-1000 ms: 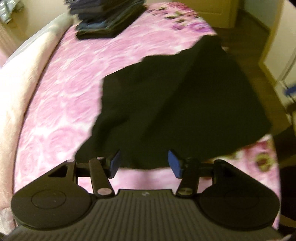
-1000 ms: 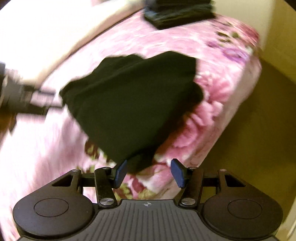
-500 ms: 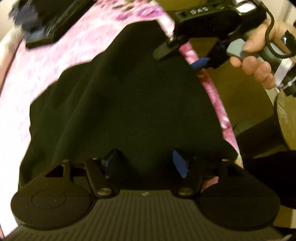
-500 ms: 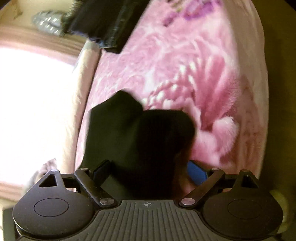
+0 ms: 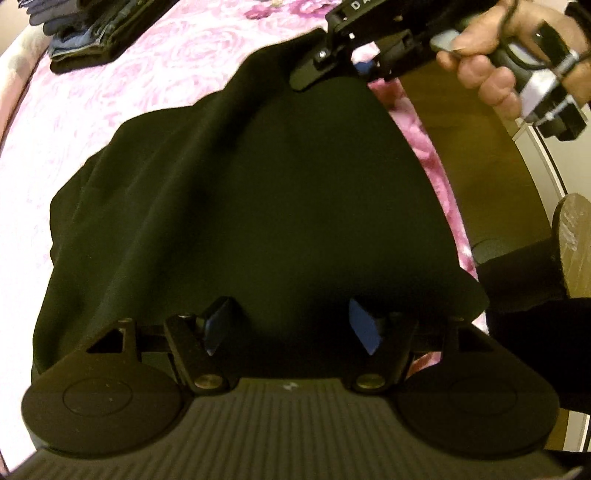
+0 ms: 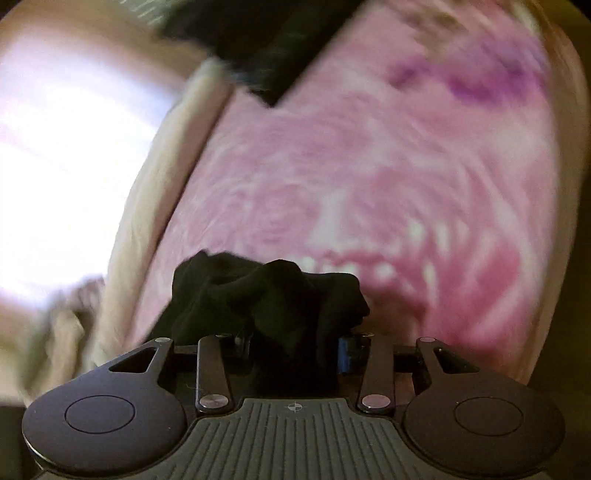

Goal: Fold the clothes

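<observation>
A black garment (image 5: 258, 192) lies spread on the pink floral bedspread (image 5: 110, 92). My left gripper (image 5: 291, 328) is open, its blue pads over the garment's near edge, nothing between them. In the left wrist view my right gripper (image 5: 354, 66) holds the garment's far corner at the bed's right edge. In the right wrist view my right gripper (image 6: 291, 354) is shut on a bunched fold of the black garment (image 6: 269, 291), which hides the pads.
A stack of folded dark clothes (image 5: 92, 29) sits at the bed's far left; it shows blurred in the right wrist view (image 6: 266, 48). A cream blanket (image 6: 159, 206) lies along the bed's side. The wooden floor (image 5: 480, 177) lies right of the bed.
My right gripper has shut on the garment's corner. My left gripper has moved closer over the garment's near edge and stays open.
</observation>
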